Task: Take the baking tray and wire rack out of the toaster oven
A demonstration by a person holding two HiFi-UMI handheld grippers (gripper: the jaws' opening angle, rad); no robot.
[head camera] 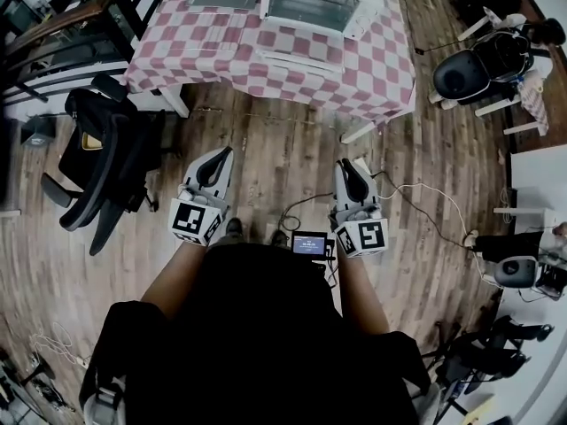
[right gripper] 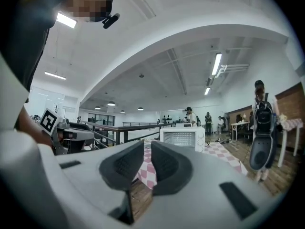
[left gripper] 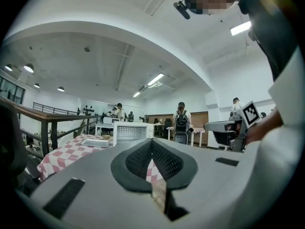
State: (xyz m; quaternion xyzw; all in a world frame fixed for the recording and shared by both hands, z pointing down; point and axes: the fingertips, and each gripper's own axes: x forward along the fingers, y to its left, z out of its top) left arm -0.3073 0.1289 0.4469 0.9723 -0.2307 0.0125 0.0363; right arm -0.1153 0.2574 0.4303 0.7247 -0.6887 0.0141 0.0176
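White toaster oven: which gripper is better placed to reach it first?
Right, probably. In the head view the white toaster oven lies almost straight ahead of the right gripper; the left gripper is offset leftward.

The floor (head camera: 283, 149) is wood planking with a dull sheen. The surface wears a checked cloth (head camera: 381, 69). The toaster oven (head camera: 323, 3) has a smooth white shell and a glassy door. The left gripper (left gripper: 152, 142) and right gripper (right gripper: 145, 144) are matt grey plastic with dark, finely dimpled pads (left gripper: 138, 159).
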